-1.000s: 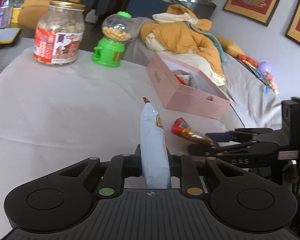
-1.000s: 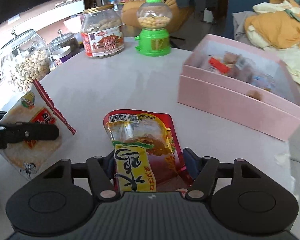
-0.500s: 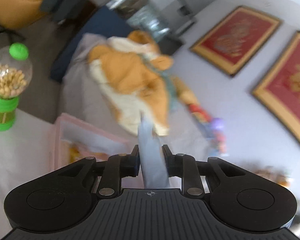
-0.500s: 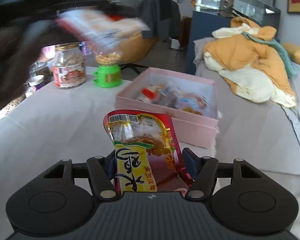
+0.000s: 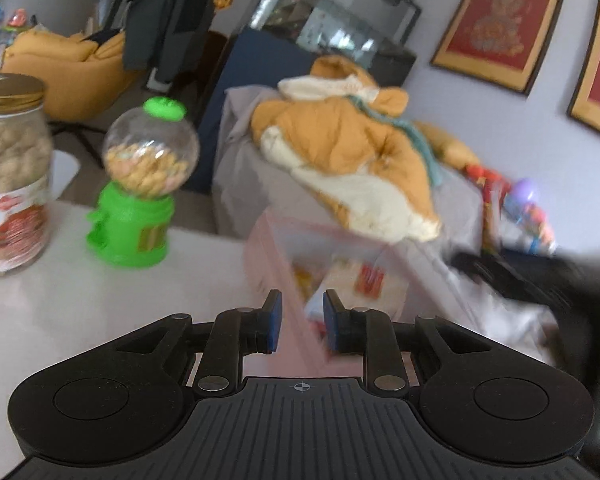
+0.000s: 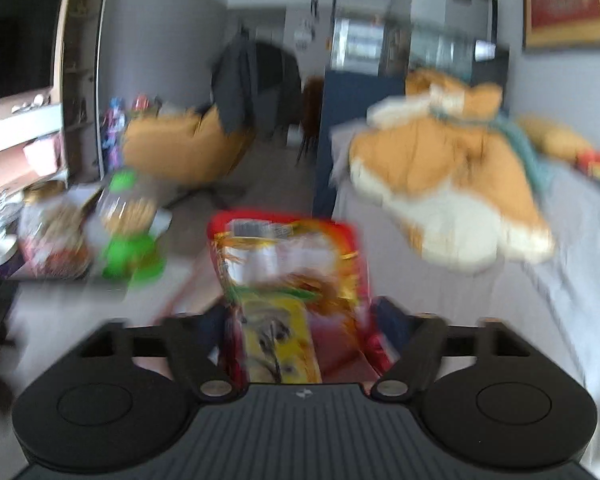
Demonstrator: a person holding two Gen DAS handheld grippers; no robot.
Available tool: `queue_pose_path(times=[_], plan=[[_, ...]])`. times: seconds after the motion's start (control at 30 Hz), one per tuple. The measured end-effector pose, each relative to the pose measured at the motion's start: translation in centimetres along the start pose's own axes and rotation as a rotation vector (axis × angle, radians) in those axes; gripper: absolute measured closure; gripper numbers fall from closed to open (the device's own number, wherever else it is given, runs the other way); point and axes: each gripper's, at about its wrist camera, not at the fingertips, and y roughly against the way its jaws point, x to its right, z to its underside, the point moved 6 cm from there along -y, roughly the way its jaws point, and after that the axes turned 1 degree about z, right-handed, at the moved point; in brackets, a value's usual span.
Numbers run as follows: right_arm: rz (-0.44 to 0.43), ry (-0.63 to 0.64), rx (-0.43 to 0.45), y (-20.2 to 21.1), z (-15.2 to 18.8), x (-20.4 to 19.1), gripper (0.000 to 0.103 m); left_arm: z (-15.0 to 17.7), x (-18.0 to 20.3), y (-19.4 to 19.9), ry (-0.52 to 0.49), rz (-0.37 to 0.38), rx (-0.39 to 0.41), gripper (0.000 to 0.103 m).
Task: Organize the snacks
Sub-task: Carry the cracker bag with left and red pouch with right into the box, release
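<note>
The left tool (image 5: pixel 302 324) no longer grips the pale-blue snack bag.

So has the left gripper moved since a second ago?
Yes. The left gripper has closed in on the pink box, which now sits just beyond its fingertips, and the green candy dispenser looms much nearer.

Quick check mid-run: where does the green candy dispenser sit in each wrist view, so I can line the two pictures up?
Left wrist: the green candy dispenser stands on the white table at left of centre, right of the gold-lidded jar.
Right wrist: the dispenser is at left, motion-blurred, left of the red snack packet.
Shared landmark: the orange-and-cream jacket, upper right in both.
</note>
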Motion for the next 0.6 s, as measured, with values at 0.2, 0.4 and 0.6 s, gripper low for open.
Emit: queue_pose_path(times=[0.2,0.4,0.6], plan=[[-0.023,0.028,-0.119,-4.6,1.5,-2.6,0.012,3.4,0.4,4.0,-0.121,-0.043,-0.057,0.077],[-0.145,-0.115,-0.146,1.9,7.1,-3.5,0.012,8.4,1.3,7.1,-0.248,-0.127,-0.119,0.077],[-0.123,-0.176,-0.275,5.5,13.3,-6.1,0.012,12.9,1.8,9.3,-0.189,-0.179,-0.145,0.077]])
